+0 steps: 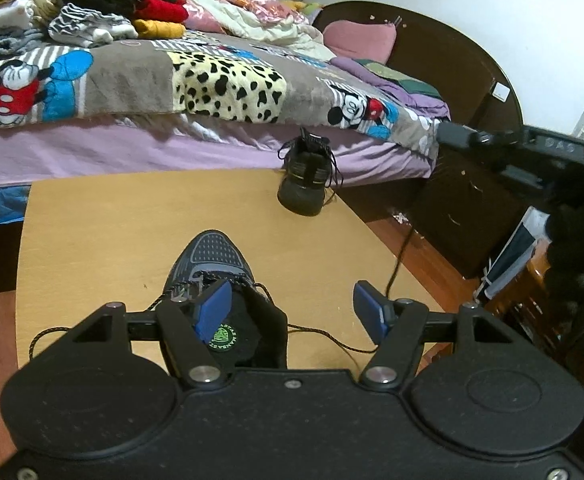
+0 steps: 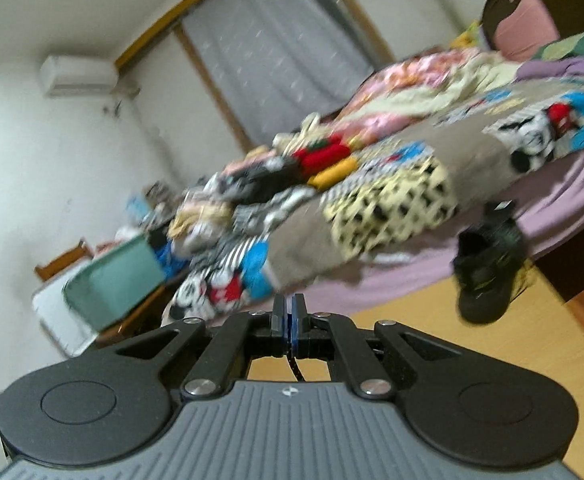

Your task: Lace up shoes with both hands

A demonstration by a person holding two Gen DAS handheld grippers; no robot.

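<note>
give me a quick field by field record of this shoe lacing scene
surface: tan board beside a bed
near shoe: grey shoe, toe pointing away, laces loose
far shoe: black shoe at the bed edge
left gripper: open, one finger over the near shoe's opening
right gripper: shut on a dark lace

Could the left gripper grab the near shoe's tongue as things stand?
Probably yes. The left gripper is open, with one pad already beside the near shoe's tongue, and nothing lies between them. The loose lace trails off to the side.
</note>
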